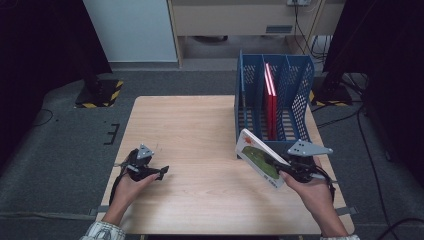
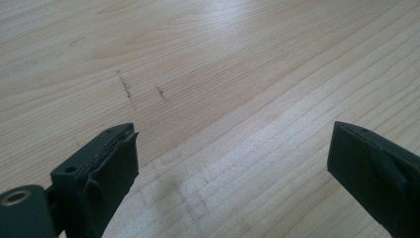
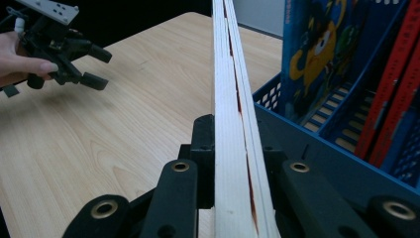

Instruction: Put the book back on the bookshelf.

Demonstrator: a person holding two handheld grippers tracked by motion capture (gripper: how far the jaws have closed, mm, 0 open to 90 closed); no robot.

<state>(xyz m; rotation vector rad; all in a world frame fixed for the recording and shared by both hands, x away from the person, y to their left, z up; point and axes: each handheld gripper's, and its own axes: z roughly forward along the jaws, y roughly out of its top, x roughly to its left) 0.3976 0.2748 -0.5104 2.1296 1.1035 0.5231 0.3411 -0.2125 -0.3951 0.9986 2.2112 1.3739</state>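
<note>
A pale wooden table (image 1: pixel 200 145) with rounded corners stands on grey carpet, with dark curtains at both sides and a pale cabinet front at twelve o'clock beyond it. At about two o'clock on the table stands a blue perforated plastic file rack (image 1: pixel 300 85) with upright dividers; a thin red book (image 1: pixel 270 102) stands upright in one of its middle compartments, and the right gripper view shows a blue cartoon-printed cover (image 3: pixel 317 54) standing in a nearer slot.

The thing in hand is a thin picture book with a white and green cover (image 1: pixel 257 159). Its cover shows a white border around a green picture with a spot of red near the top. It is held clear of the table, tilted, just at the front left corner of the rack, at about four o'clock on the table. In the right gripper view its page edge (image 3: pixel 233 114) runs straight up the middle as a pale band with a thin red line in it.

The right gripper (image 1: pixel 295 170) has its jaws drawn narrow, one pad pressed on each face of the book near its lower edge.

The left gripper (image 1: pixel 152 172) rests at about eight o'clock on the table, well apart from the book, its jaws standing wide over bare wood (image 2: pixel 223 99) with faint pencil marks.
</note>
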